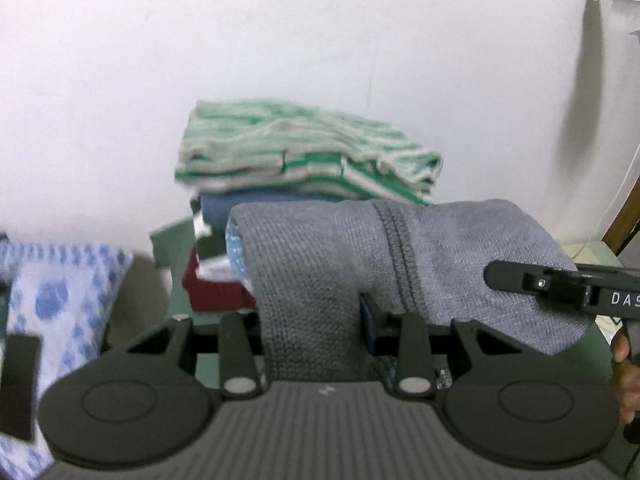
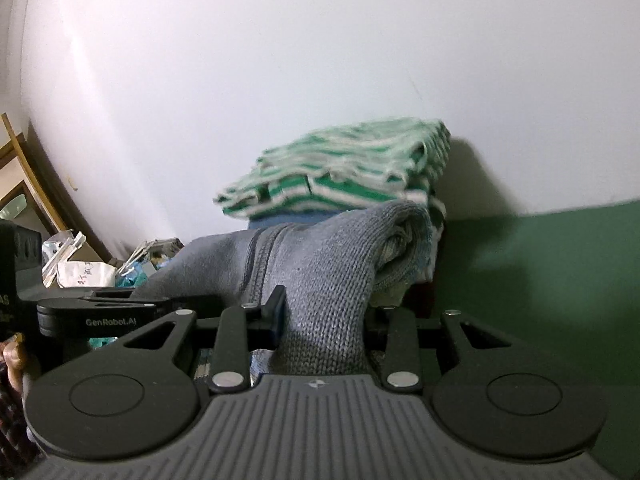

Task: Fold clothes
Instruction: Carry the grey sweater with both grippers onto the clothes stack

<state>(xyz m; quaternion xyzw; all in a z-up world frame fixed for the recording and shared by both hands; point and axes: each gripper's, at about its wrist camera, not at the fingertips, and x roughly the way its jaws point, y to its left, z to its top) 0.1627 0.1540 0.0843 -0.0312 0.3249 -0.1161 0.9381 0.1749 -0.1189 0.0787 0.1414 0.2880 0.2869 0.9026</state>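
both wrist cameras sit low and close, facing the white wall [image 1: 280, 40]; left view looks from the left, right view from the right, sharing the grey knit [image 1: 320, 264] and the far green striped stack [image 2: 340, 172]

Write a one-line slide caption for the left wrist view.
Left tool grips a folded grey knit garment before a clothes stack topped by a green-striped shirt.

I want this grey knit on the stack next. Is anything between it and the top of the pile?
Nothing visible does. Both grippers, left and right, hold the grey knit just before the pile, whose striped top bears nothing. The knit hangs below that top, so it likely needs lifting.
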